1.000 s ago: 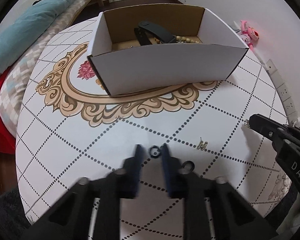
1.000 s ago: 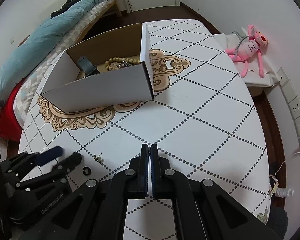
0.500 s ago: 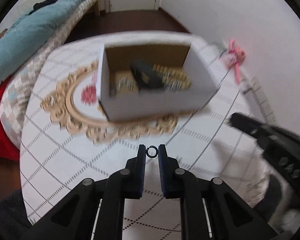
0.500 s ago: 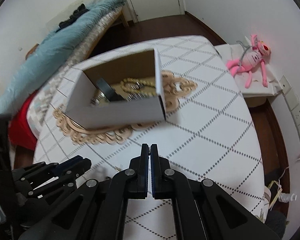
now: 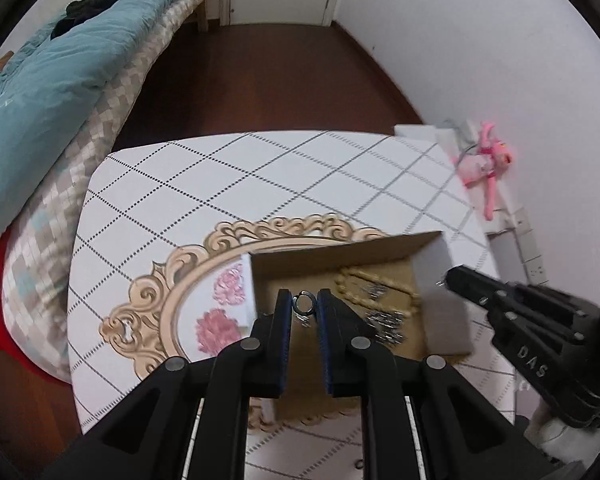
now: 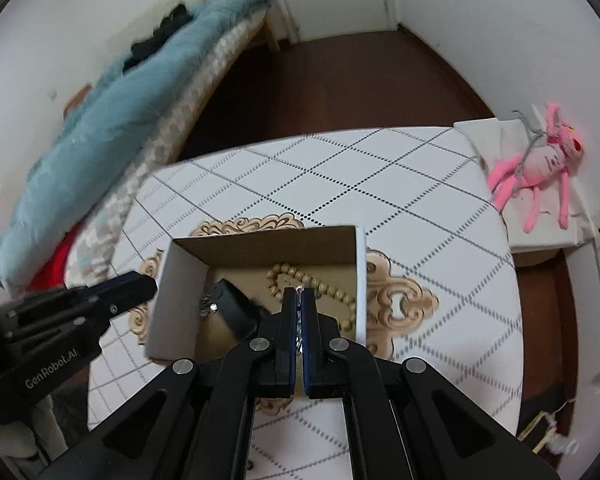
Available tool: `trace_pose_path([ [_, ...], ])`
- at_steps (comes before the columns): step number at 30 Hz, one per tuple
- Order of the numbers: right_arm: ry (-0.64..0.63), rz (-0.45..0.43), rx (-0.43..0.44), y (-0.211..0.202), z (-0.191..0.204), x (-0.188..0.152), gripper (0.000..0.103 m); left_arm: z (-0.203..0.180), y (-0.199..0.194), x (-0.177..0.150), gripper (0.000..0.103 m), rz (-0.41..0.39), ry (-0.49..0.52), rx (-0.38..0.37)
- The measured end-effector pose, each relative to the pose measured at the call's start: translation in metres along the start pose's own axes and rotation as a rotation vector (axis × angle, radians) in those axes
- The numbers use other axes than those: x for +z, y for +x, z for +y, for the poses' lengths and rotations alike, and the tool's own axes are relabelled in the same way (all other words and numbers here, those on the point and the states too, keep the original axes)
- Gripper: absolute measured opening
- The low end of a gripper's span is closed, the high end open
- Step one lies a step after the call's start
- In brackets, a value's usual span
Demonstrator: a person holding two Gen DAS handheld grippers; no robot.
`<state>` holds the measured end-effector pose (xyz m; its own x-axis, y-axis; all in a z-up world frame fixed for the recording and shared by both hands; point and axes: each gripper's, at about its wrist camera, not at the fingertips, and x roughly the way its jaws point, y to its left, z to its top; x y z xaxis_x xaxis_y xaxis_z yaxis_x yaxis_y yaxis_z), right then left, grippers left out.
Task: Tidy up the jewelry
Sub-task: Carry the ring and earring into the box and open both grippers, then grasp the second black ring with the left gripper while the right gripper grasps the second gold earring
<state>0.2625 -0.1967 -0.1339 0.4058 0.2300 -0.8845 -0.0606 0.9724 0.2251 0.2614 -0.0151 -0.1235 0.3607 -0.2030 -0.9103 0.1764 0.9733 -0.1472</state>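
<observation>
My left gripper (image 5: 304,305) is shut on a small black ring (image 5: 304,303) and holds it above the open cardboard box (image 5: 332,254). My right gripper (image 6: 300,295) is shut over the same box (image 6: 260,238), with a small glinting silver piece (image 6: 299,289) at its fingertips; what it is I cannot tell. Inside the box lie a wooden bead bracelet (image 6: 320,286), a dark watch-like item (image 6: 232,308) and silver pieces (image 5: 384,322). Each gripper shows in the other's view: the right (image 5: 446,280), the left (image 6: 148,284).
The box stands on a white table (image 6: 420,216) with a diamond pattern and a gold ornament print. A bed with a teal blanket (image 5: 40,80) is at the left. A pink plush toy (image 6: 540,164) lies on a low stand at the right.
My left gripper closed on the black ring, lifted it from the table and carried it over the box. My right gripper, shut throughout, also rose and moved over the box.
</observation>
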Motion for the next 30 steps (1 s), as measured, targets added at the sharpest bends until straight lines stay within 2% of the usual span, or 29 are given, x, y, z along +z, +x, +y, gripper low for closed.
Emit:
trace_pose_path([
  [4, 0.001, 0.066, -0.041, 0.021, -0.003, 0.019, 0.003, 0.005, 0.017, 0.011, 0.012, 0.059, -0.020, 0.058],
  [6, -0.002, 0.079, -0.059, 0.025, -0.004, 0.024, 0.003, 0.008, 0.018, 0.014, 0.014, 0.062, -0.032, 0.063],
  [8, -0.005, 0.071, -0.067, 0.023, -0.004, 0.026, 0.009, 0.009, 0.017, 0.016, 0.018, 0.058, -0.038, 0.064],
  [10, -0.012, 0.060, -0.080, 0.018, -0.005, 0.027, 0.021, 0.010, 0.015, 0.018, 0.038, 0.048, -0.035, 0.090],
  [11, -0.016, 0.055, -0.085, 0.016, -0.005, 0.027, 0.025, 0.010, 0.013, 0.018, 0.059, 0.037, -0.037, 0.097],
  [12, -0.017, 0.049, -0.096, 0.013, -0.005, 0.026, 0.033, 0.012, 0.009, 0.016, 0.073, 0.019, -0.043, 0.113],
  [14, -0.033, 0.039, -0.128, 0.009, -0.004, 0.023, 0.050, 0.013, 0.004, 0.014, 0.074, -0.008, -0.039, 0.127],
  [15, -0.040, 0.035, -0.152, 0.008, -0.003, 0.022, 0.064, 0.013, 0.003, 0.013, 0.079, -0.017, -0.039, 0.137],
  [16, -0.049, 0.035, -0.181, 0.007, -0.003, 0.019, 0.077, 0.014, 0.002, 0.010, 0.086, -0.022, -0.038, 0.153],
  [17, -0.053, 0.036, -0.191, 0.006, -0.003, 0.016, 0.083, 0.015, 0.001, 0.007, 0.100, -0.031, -0.037, 0.168],
  [19, -0.063, 0.043, -0.209, 0.006, -0.004, 0.008, 0.098, 0.017, -0.002, 0.000, 0.103, -0.056, -0.044, 0.178],
  [20, -0.070, 0.049, -0.217, 0.007, -0.004, 0.003, 0.099, 0.019, -0.003, -0.004, 0.103, -0.065, -0.047, 0.185],
  [26, -0.075, 0.051, -0.244, 0.009, -0.006, -0.016, 0.103, 0.021, -0.003, -0.024, 0.103, -0.063, -0.060, 0.196],
  [30, -0.073, 0.004, -0.251, -0.006, -0.003, -0.021, 0.103, 0.019, -0.013, -0.033, 0.103, -0.083, -0.066, 0.204],
])
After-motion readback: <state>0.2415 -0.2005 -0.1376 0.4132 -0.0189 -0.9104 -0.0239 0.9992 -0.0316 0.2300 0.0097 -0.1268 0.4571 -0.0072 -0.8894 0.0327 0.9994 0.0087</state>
